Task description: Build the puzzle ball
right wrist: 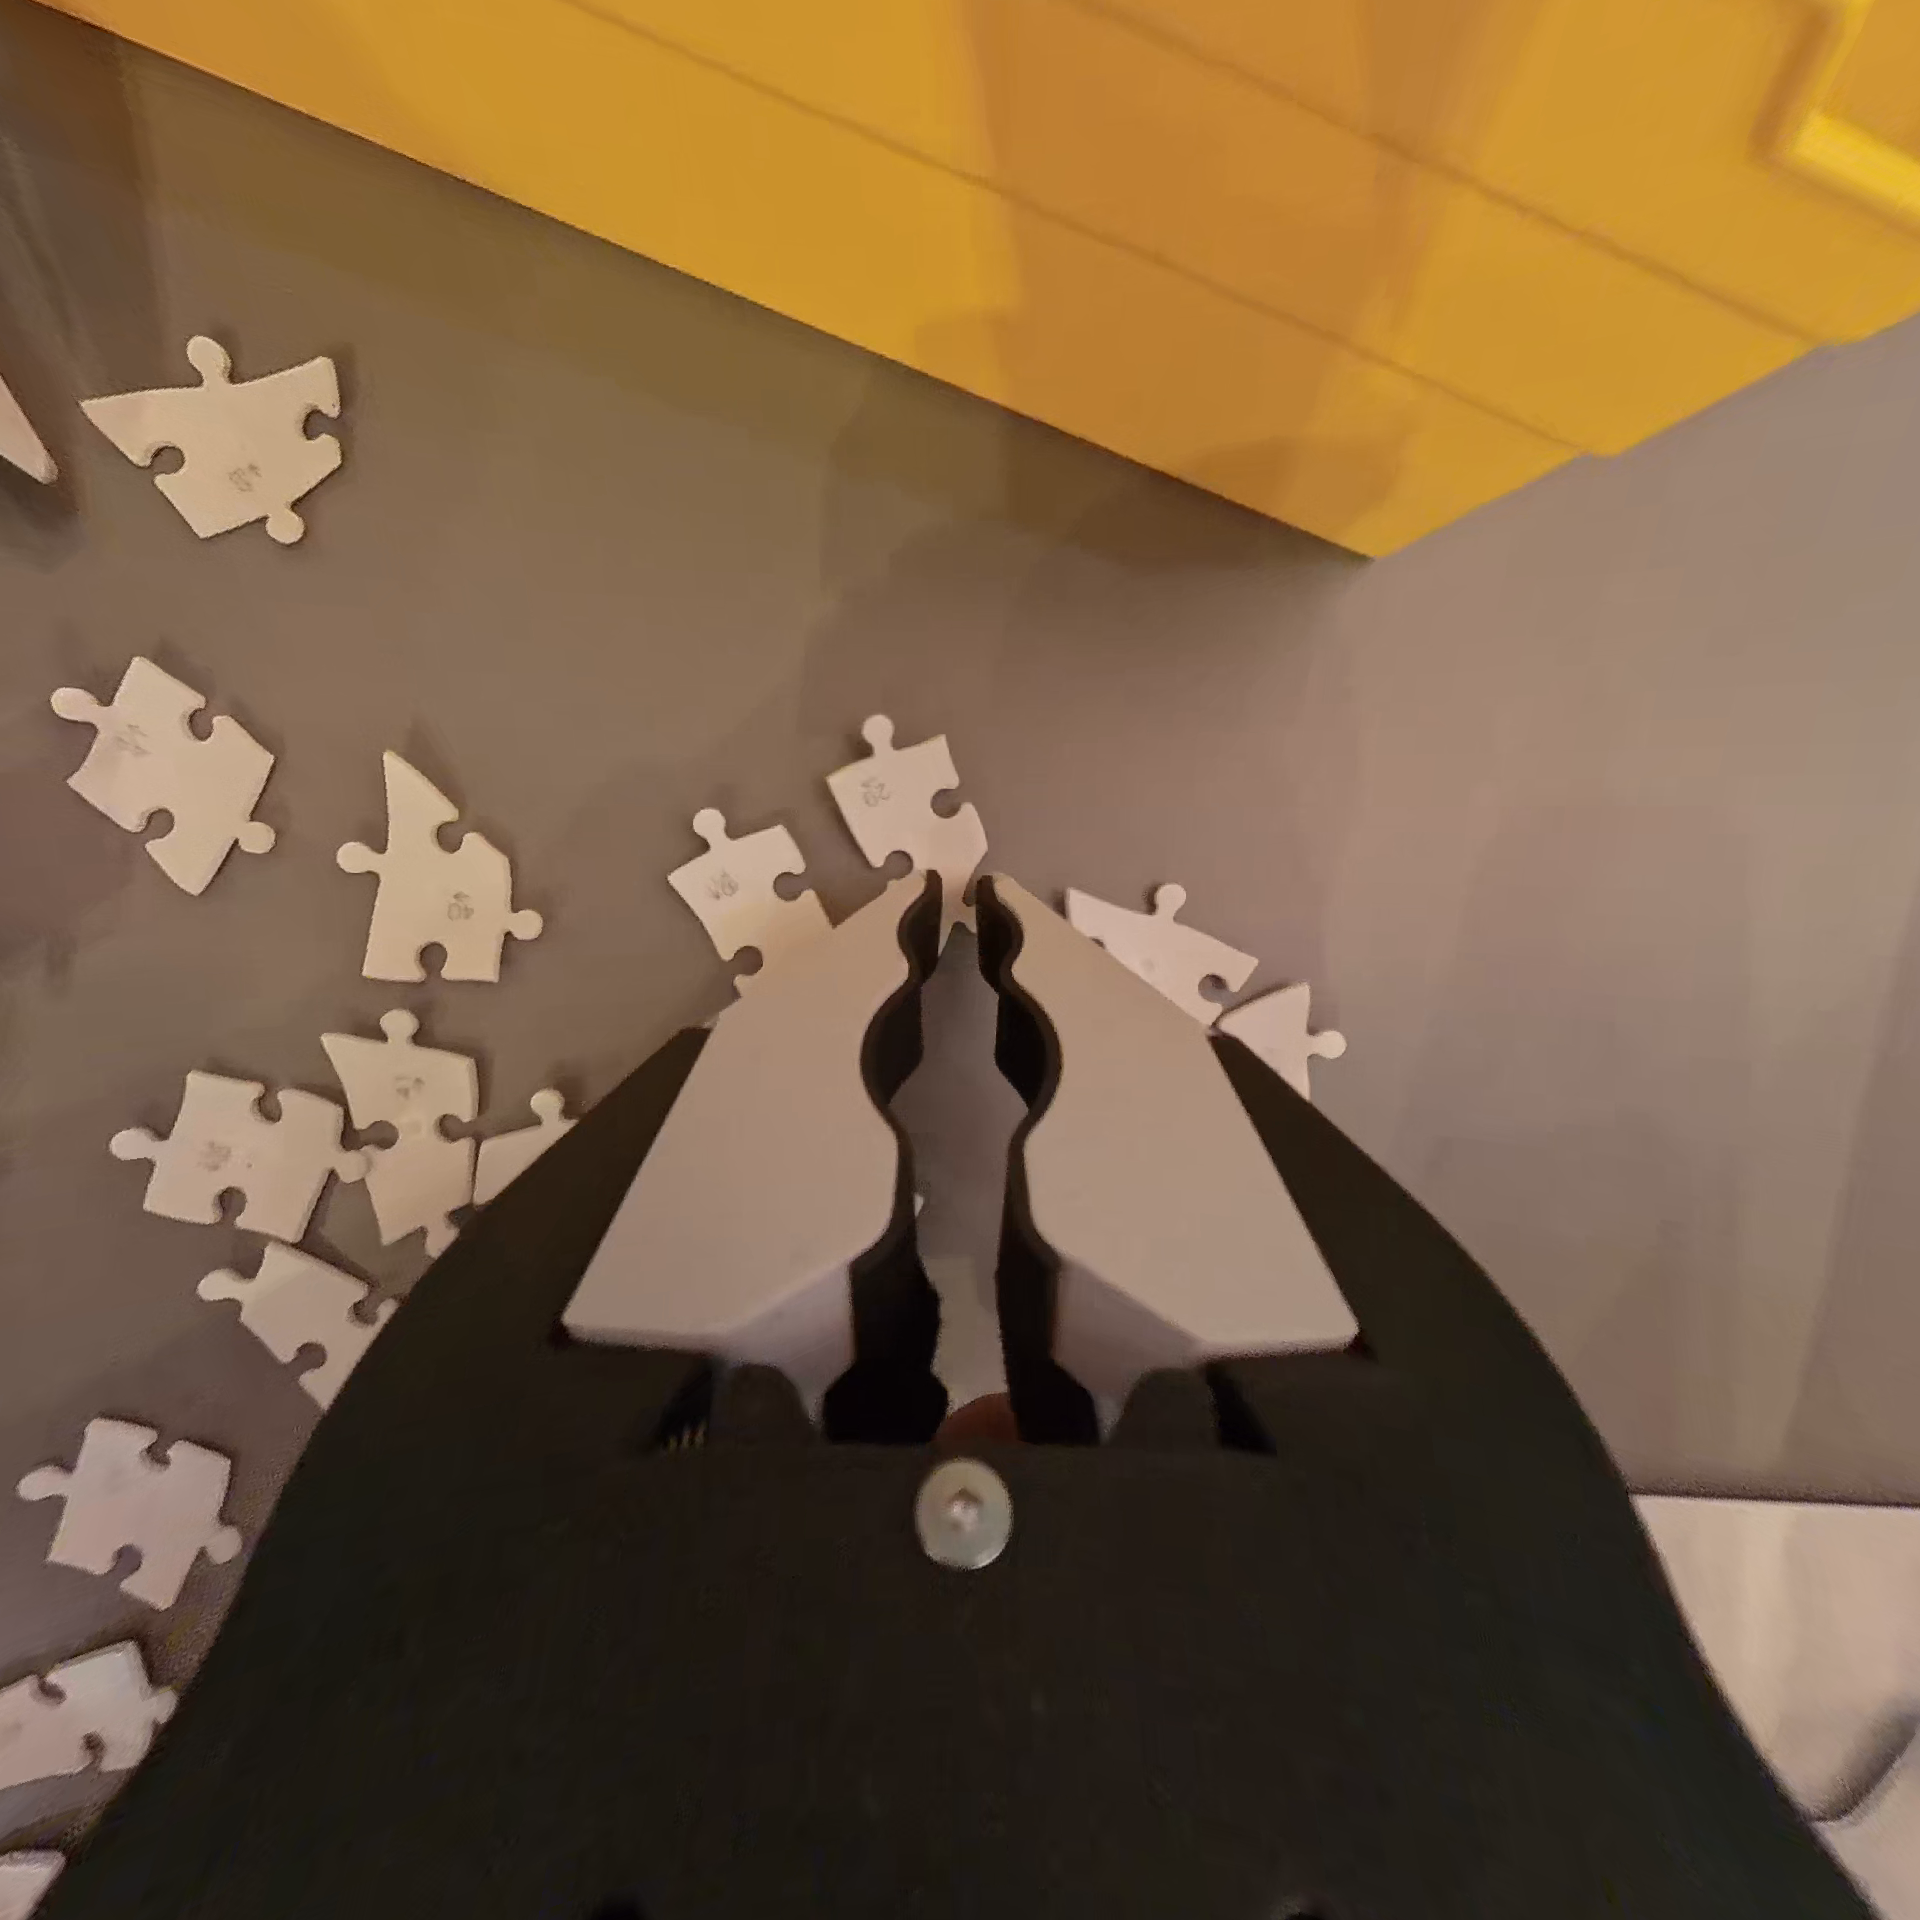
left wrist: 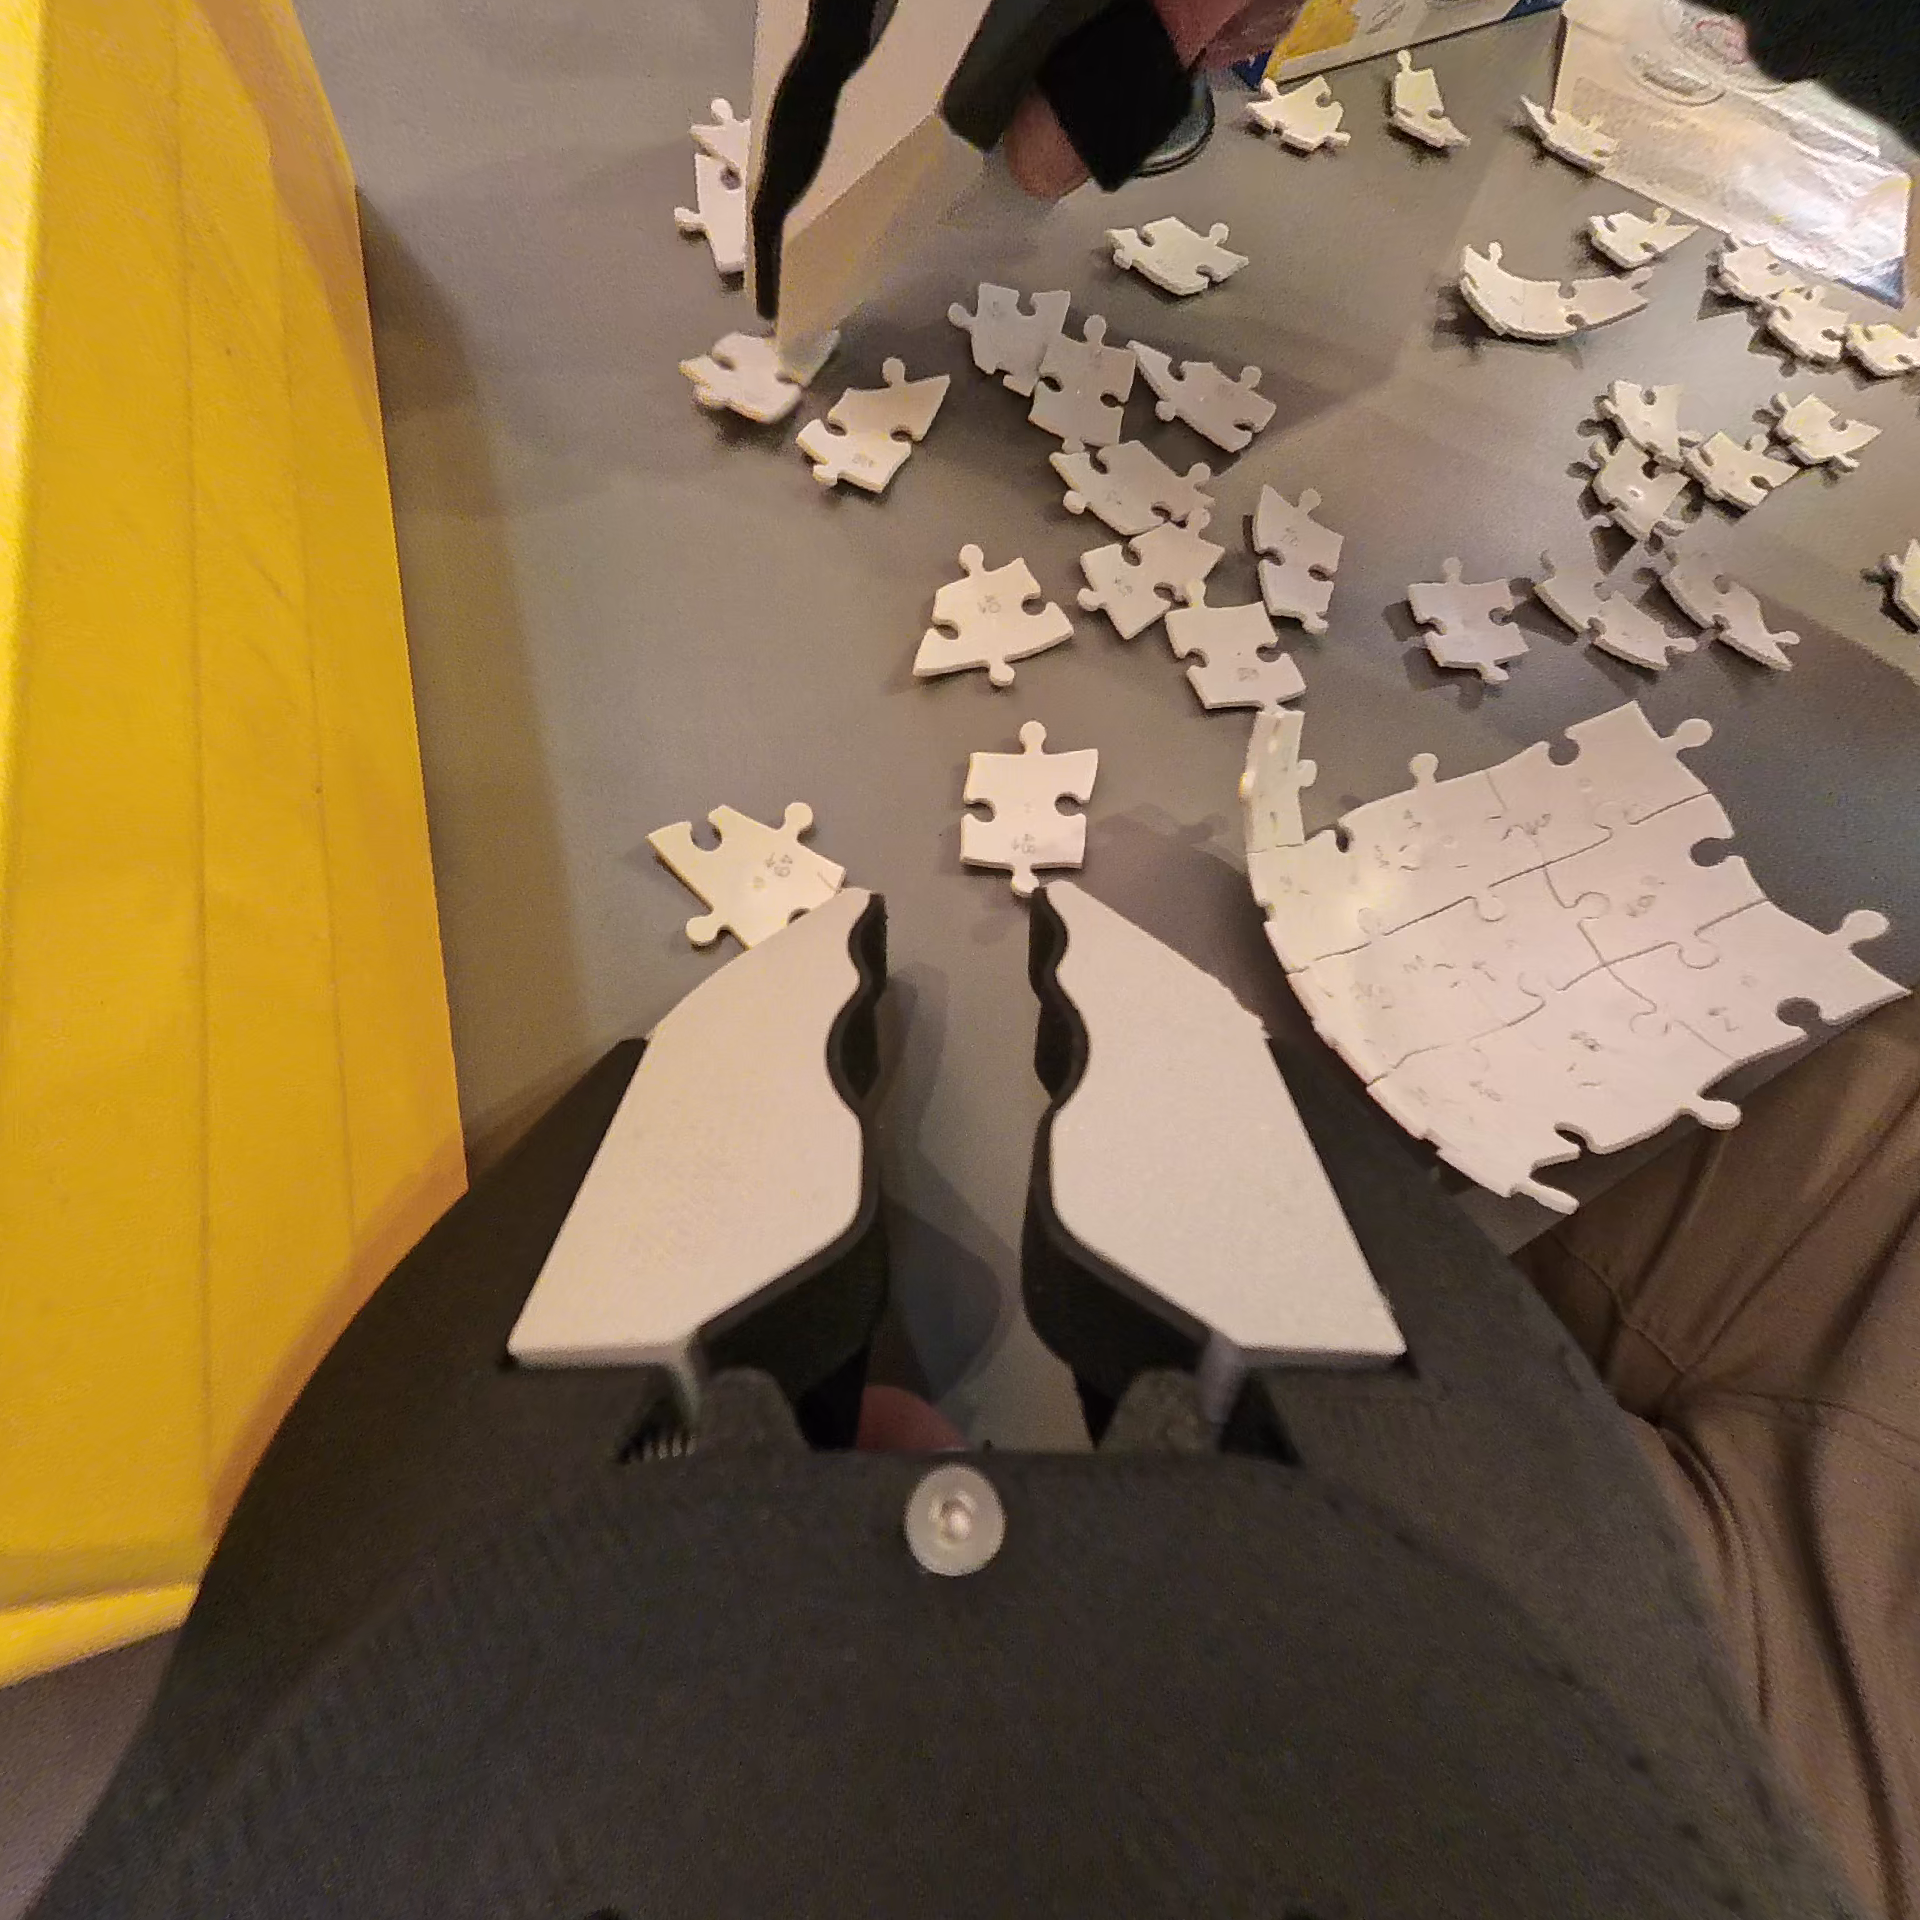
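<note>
right tongs [right wrist: 958, 896] nearly closed on a thin, light puzzle piece [right wrist: 914, 805] lying flat on the worktop [right wrist: 1558, 831], probably pinch its edge; left tongs [left wrist: 956, 914] open, empty

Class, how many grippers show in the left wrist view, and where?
2. The left gripper fills the bottom, open above the grey table; the right gripper points down at top left, tips at a loose piece.

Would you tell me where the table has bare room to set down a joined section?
The widest bare strip of grey table runs beside the yellow bin, left of the loose pieces. It is crowded from the assembled curved section back towards the box.
</note>
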`<state>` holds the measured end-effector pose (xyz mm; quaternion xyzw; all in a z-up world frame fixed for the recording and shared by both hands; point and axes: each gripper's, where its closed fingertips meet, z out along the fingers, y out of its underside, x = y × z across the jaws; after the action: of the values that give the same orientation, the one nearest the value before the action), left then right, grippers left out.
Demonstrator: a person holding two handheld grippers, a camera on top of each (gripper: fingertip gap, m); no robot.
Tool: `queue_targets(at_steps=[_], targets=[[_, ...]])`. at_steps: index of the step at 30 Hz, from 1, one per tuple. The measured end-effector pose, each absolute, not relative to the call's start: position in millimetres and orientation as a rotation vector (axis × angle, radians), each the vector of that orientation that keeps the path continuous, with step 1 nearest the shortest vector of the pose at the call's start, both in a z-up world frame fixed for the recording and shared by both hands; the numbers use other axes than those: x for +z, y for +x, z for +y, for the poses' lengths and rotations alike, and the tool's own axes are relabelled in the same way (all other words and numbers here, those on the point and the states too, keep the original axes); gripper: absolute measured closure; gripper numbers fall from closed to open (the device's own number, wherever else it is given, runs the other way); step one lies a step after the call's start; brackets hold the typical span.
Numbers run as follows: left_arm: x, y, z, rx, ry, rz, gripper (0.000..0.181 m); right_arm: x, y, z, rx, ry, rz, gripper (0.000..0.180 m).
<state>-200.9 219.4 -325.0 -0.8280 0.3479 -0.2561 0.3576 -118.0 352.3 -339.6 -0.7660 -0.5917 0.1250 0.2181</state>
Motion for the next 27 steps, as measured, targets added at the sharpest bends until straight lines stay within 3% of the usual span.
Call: queue_targets(at_steps=[13, 27], targets=[[-325.0, -200.7, 218.9, -0.665, -2.137, 0.901, 0.154, -321.0, -113.1, 379.7, 0.262, -2.059, -1.653, 0.174], [-325.7, -200.6, 218.8, -0.657, -2.138, 0.906, 0.154, -341.1, -129.1, 338.6, 0.319, -2.082, -1.752, 0.180]])
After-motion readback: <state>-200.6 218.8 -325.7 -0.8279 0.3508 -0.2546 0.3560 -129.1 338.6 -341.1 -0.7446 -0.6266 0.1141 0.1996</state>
